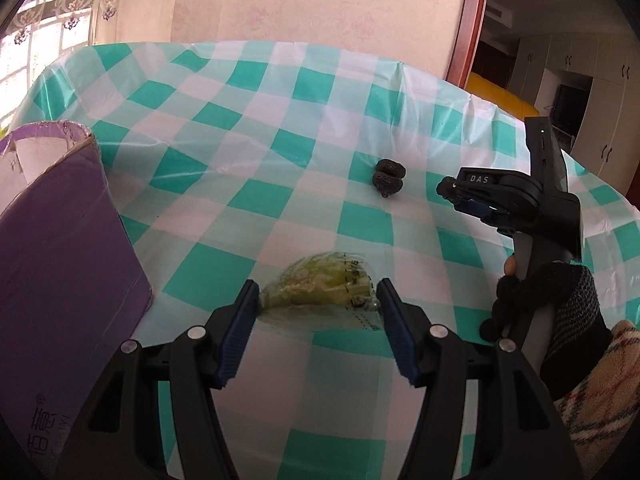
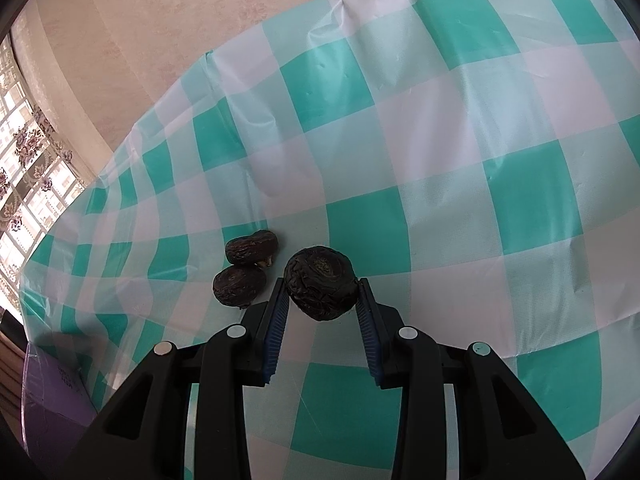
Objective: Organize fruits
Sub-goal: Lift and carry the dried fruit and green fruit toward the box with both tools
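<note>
My right gripper [image 2: 322,294] is shut on a dark wrinkled round fruit [image 2: 320,282] and holds it just above the checked tablecloth. Two more dark fruits [image 2: 244,272] lie together just left of it; they also show in the left wrist view [image 1: 388,177]. My left gripper [image 1: 316,296] stands open around a clear bag of green fruit [image 1: 324,284] that lies on the cloth; the left pad touches the bag's edge. The right gripper shows in the left wrist view [image 1: 452,192], held by a gloved hand, to the right of the dark fruits.
A purple cardboard box [image 1: 60,248] stands open at the left edge of the table, close to my left gripper; its corner shows in the right wrist view [image 2: 52,404]. The teal and white cloth [image 1: 256,128] covers the table. A wall runs behind it.
</note>
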Tool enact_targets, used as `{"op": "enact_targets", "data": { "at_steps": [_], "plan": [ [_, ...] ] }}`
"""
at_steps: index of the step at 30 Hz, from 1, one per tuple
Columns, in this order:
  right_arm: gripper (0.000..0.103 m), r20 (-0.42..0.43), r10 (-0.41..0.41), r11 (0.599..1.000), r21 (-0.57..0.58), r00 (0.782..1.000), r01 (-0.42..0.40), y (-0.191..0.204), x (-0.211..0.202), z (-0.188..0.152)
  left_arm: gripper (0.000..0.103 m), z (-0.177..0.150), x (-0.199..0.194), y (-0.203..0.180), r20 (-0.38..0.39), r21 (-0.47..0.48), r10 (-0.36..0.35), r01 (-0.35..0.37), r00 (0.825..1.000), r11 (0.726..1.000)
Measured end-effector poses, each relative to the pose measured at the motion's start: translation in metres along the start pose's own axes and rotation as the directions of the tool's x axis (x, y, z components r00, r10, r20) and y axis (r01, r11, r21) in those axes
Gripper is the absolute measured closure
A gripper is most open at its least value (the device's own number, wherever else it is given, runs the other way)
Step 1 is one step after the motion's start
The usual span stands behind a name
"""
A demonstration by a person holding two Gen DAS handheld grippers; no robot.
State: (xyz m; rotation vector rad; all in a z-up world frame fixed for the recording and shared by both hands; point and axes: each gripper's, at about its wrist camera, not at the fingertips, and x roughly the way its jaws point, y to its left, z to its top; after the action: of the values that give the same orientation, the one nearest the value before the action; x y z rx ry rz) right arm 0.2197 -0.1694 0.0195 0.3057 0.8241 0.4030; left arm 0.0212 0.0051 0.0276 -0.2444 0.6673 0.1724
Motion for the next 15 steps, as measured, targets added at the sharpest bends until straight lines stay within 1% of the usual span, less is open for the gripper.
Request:
{"op": "enact_targets", "data": {
  "at_steps": [3, 5, 10, 15],
  "plan": [
    [0.068, 0.002, -0.003, 1.000, 0.004, 1.000, 0.003, -0.001, -0.001, 0.000, 0.042, 0.001, 0.002, 0.009, -0.010, -0.059, -0.030, 0.030, 0.999, 0.998],
    [0.068, 0.001, -0.014, 1.000, 0.009, 1.000, 0.014, -0.001, 0.000, -0.001, 0.042, 0.001, 0.002, 0.012, -0.010, -0.077, -0.045, 0.044, 0.999, 0.996],
    [0.068, 0.017, -0.022, 1.000, 0.016, 1.000, 0.022, -0.003, -0.004, -0.002, 0.042, 0.001, 0.003, 0.014, -0.014, -0.086, -0.066, 0.065, 0.998, 0.994],
    [0.068, 0.022, -0.059, 0.998, 0.031, 0.998, 0.058, -0.004, -0.013, -0.010, 0.042, 0.000, 0.004, 0.017, -0.013, -0.104, -0.082, 0.080, 0.997, 0.991]
  ]
}}
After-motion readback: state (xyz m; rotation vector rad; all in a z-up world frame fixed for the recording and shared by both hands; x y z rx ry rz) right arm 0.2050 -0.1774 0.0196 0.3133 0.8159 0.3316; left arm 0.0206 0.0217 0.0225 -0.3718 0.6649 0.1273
